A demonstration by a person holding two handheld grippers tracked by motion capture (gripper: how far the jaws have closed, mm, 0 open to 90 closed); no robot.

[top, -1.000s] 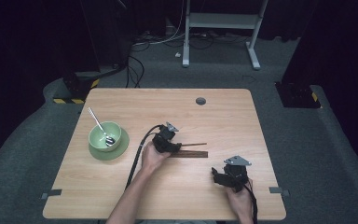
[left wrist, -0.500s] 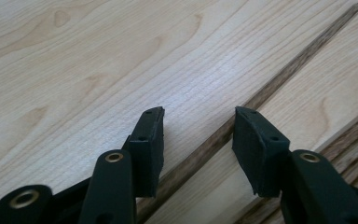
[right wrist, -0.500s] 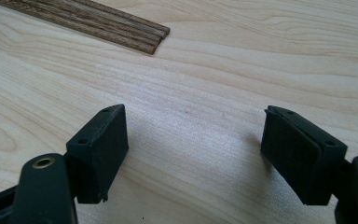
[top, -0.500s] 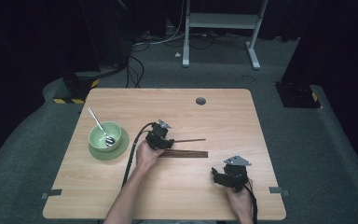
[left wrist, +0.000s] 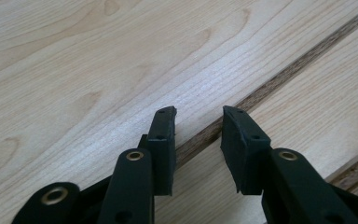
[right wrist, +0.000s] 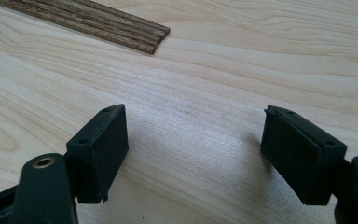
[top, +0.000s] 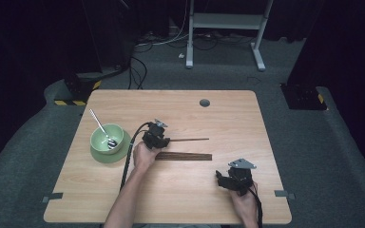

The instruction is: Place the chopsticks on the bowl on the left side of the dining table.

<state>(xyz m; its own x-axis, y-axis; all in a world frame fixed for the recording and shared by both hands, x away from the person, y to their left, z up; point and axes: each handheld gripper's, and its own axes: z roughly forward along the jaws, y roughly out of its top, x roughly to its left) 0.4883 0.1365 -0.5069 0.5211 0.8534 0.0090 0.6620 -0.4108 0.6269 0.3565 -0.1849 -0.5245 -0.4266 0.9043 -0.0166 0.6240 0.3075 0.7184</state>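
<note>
Wooden chopstick (left wrist: 279,79) between left hand-held gripper (left wrist: 198,116) jaws

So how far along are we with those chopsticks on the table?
Done: one chopstick lies apart from the bundle of chopsticks on the table. In hand: the left gripper has its jaws on either side of that single stick, not visibly closed on it. Left: the bundle is untouched, and the right gripper waits open on bare wood.

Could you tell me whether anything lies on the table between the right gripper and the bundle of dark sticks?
Nothing: in the right gripper view, only bare table lies between the open right gripper and the bundle of dark sticks.
</note>
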